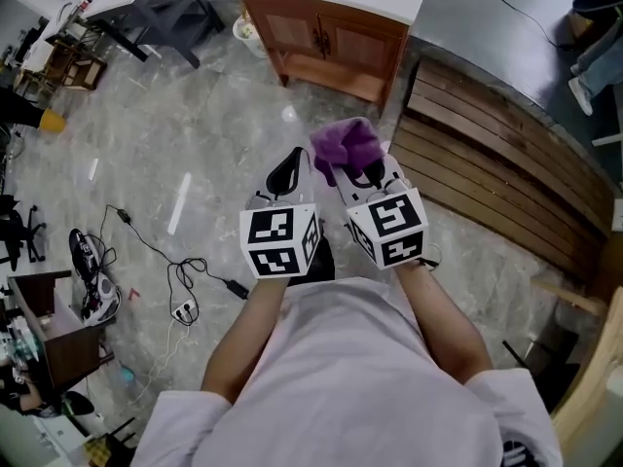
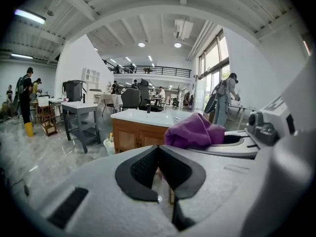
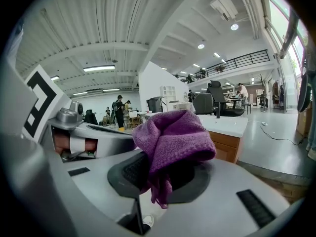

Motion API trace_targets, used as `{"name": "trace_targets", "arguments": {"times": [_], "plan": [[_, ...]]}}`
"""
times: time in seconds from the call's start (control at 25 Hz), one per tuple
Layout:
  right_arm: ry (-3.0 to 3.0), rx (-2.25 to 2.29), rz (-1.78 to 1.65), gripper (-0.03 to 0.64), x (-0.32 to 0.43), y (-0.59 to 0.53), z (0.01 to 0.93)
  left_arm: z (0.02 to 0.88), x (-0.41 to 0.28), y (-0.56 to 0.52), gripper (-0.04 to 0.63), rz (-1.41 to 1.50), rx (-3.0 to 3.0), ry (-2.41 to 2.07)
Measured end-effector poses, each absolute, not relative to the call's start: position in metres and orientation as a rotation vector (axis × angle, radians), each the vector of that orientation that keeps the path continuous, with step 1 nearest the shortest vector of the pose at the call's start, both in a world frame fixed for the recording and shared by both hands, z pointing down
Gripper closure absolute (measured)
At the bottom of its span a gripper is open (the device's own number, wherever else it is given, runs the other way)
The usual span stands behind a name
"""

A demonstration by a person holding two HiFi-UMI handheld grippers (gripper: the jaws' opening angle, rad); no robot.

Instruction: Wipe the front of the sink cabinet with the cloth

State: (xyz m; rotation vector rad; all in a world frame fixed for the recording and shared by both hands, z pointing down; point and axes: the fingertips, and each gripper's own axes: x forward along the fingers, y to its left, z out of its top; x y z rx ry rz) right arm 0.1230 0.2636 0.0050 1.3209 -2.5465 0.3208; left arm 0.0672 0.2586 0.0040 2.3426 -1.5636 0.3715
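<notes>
Clenching bunched nubby purple cloth (image 3: 173,137): right tongs (image 3: 165,174) | left tongs (image 2: 158,154): closed, empty | sink cabinet (image 1: 331,39): wooden

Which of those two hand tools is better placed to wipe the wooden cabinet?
Right gripper: its jaws grip the purple cloth. The left gripper is shut on nothing. The cabinet stands ahead of both.

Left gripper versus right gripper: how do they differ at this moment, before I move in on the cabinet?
The right gripper is shut on the purple cloth, which bunches above its jaws. The left gripper is shut on nothing, its jaw tips touching. The left cube carries a different marker pattern from the right cube. Both are held side by side, pointing toward the sink cabinet, and neither touches it.
</notes>
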Motion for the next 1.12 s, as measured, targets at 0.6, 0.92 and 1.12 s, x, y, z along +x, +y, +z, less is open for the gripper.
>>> {"name": "trace_targets", "arguments": {"times": [0.6, 0.92, 1.12], "plan": [[-2.464, 1.368, 0.405, 0.549, 0.037, 0.086, 0.019, 0.018, -0.023, 0.078, 0.591, 0.437, 2.346, -1.442], [-2.397, 1.418, 0.362, 0.549, 0.016, 0.032, 0.008, 0.012, -0.034, 0.023, 0.591, 0.390, 2.405, -1.348], [-2.388, 1.424, 0.337, 0.549, 0.006, 0.009, 0.004, 0.012, -0.043, 0.001, 0.591, 0.372, 2.413, -1.329]]}}
